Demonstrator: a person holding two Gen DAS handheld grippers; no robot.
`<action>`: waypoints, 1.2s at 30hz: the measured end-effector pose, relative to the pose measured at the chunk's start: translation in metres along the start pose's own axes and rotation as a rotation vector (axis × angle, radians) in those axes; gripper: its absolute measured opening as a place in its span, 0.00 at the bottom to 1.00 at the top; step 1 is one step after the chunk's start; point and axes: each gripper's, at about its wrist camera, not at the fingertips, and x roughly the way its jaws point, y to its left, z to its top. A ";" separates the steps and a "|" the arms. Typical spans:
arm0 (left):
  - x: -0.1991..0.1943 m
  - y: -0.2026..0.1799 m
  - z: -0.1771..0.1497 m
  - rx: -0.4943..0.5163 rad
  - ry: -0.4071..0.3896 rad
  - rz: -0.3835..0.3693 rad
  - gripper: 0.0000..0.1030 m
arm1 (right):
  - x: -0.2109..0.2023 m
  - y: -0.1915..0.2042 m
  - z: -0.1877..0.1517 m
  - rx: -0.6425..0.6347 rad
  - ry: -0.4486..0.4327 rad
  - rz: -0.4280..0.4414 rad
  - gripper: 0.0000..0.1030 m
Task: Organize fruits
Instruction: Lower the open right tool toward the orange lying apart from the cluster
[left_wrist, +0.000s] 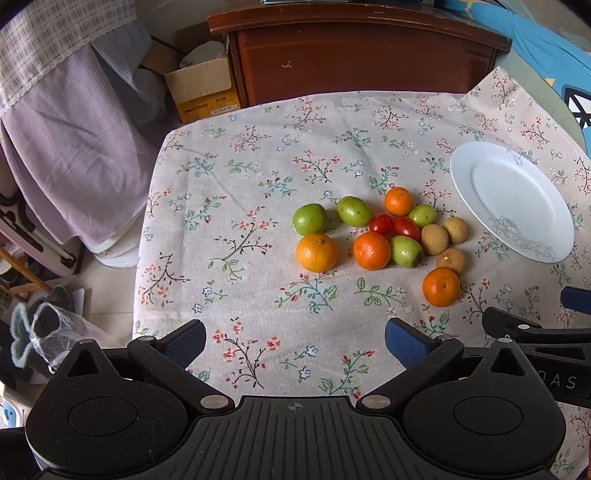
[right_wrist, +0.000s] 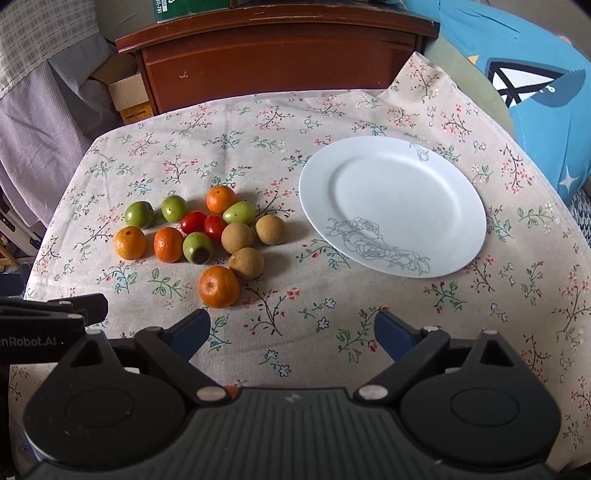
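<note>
Fruits (right_wrist: 207, 236) lie in a loose cluster on the floral cloth (right_wrist: 295, 325) ahead of both grippers: dimpled round oranges, smooth green ones, two glossy red tomatoes, three matte brown ones. The right gripper (right_wrist: 291, 332) has its blue-padded fingers spread wide, holding nothing; the nearest orange (right_wrist: 218, 287) sits just beyond its left finger. The left gripper (left_wrist: 295, 341) is likewise wide and empty. A round white plate (right_wrist: 391, 203) with grey line roses lies beyond the right finger, bare.

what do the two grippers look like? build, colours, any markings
Both match: the left gripper and right gripper have matte black ribbed bodies, round side discs, silver pivot pins and blue textured fingertips. White partial lettering runs along each one's side. No cables or sleeves visible.
</note>
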 end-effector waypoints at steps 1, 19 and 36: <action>0.001 0.000 0.000 0.000 0.001 0.001 1.00 | 0.001 0.000 0.000 -0.001 0.002 0.000 0.92; 0.002 -0.001 -0.002 0.013 -0.007 0.002 1.00 | 0.005 0.001 -0.003 -0.005 0.008 0.006 0.91; -0.004 -0.006 -0.007 0.042 -0.037 -0.023 0.99 | -0.009 -0.009 -0.020 -0.084 -0.050 0.096 0.83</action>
